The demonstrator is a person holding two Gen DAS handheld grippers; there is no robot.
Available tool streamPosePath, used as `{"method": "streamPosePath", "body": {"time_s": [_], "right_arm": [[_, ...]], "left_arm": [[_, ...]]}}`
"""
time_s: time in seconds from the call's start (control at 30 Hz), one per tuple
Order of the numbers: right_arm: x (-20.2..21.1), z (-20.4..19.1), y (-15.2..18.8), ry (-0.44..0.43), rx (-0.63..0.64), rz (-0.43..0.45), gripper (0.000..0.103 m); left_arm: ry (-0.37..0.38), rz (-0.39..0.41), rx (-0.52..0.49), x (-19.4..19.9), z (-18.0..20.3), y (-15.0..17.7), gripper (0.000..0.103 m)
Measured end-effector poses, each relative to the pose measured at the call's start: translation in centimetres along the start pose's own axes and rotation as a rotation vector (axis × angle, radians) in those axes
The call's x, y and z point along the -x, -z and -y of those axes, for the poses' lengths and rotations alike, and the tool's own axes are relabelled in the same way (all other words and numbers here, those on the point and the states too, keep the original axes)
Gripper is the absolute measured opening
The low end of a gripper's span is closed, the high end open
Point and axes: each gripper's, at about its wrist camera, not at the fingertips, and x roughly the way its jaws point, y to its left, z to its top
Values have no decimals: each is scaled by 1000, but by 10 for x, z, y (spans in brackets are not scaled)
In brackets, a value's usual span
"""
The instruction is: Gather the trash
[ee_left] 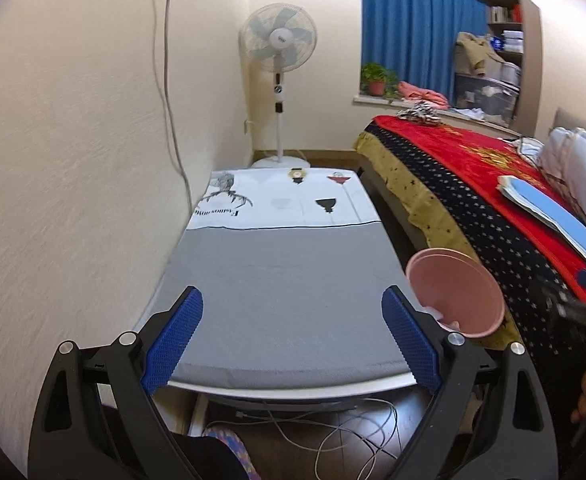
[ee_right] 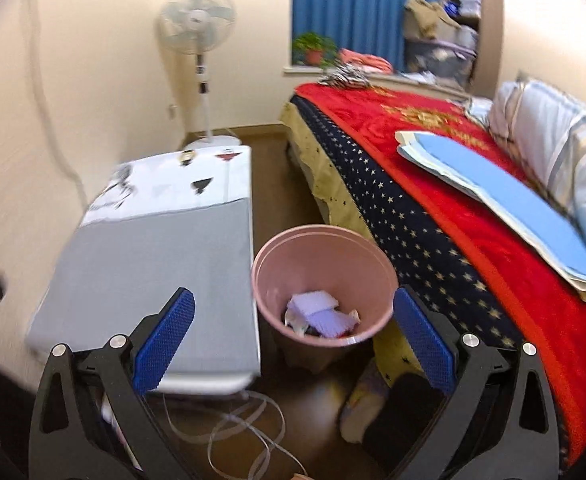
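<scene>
A pink trash bin (ee_right: pixel 325 268) stands on the floor between the grey-topped table (ee_right: pixel 149 256) and the bed; crumpled white and purple paper trash (ee_right: pixel 319 312) lies inside it. My right gripper (ee_right: pixel 293 336) is open and empty, held above the bin's near rim. My left gripper (ee_left: pixel 293 340) is open and empty over the near end of the table (ee_left: pixel 285 280). The bin (ee_left: pixel 455 292) shows at the table's right edge in the left wrist view. The right gripper's dark body (ee_left: pixel 581 312) shows at the far right there.
A bed with a red and starred blanket (ee_right: pixel 473 208) fills the right side, with a blue folder (ee_right: pixel 505 196) on it. A standing fan (ee_left: pixel 279 60) is at the far wall. White cables (ee_right: pixel 245 428) lie on the floor under the table's near end.
</scene>
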Motion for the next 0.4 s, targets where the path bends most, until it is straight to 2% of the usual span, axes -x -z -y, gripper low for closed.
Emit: {"method": "streamPosePath", "body": {"time_s": [0.17,0.4], "right_arm": [[37,-3,25,-27,52,21,98],[49,-1,29,-44,43,38,98]], "left_arm": [[25,4,-18,22,12,11,88],[23,23,-34,40,17,11,88]]}}
